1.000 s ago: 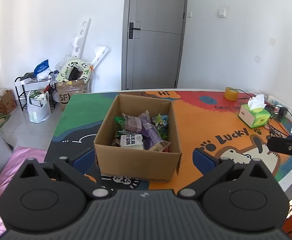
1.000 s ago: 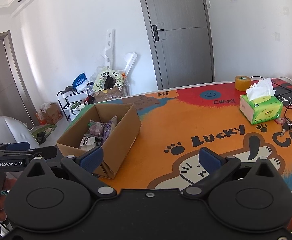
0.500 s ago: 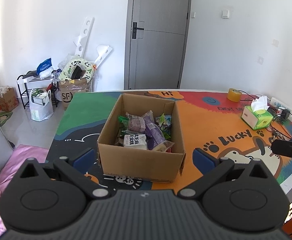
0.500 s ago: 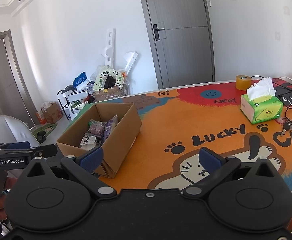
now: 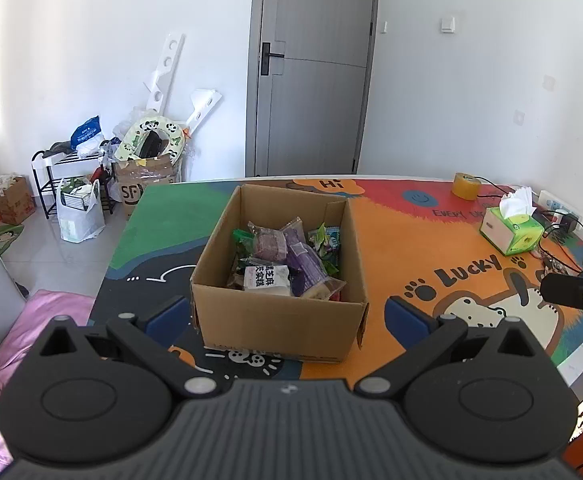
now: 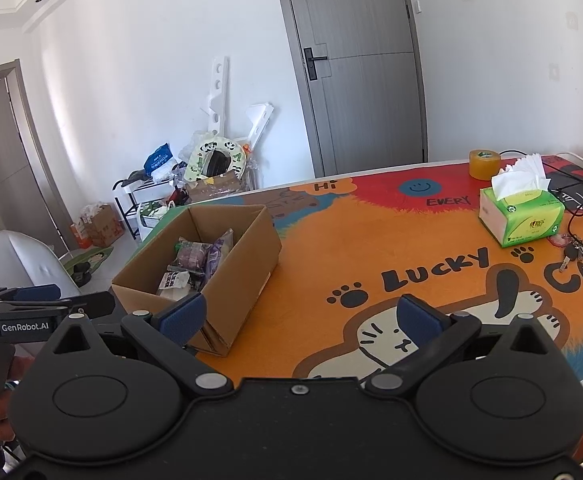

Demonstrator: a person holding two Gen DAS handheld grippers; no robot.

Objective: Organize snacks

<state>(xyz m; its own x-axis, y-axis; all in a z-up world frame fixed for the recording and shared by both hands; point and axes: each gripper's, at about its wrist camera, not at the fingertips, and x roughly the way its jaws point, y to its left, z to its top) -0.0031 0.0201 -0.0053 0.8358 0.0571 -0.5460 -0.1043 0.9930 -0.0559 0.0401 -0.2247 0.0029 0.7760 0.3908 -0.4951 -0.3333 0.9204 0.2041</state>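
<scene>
An open cardboard box stands on the colourful table mat, filled with several snack packets in purple, green and white wrappers. My left gripper hangs in front of the box's near wall, open, its blue pads wider apart than the box. My right gripper is open above the orange part of the mat, to the right of the box, holding nothing. The left gripper also shows from the side at the left edge of the right wrist view.
A green tissue box, a roll of tape, keys and cables lie at the table's right side. A pink cloth lies left of the table. Bags, boxes and a rack stand by the far wall.
The left gripper has drawn back and risen a little, so the box looks smaller and farther. The right gripper has barely moved. Both stay open.
</scene>
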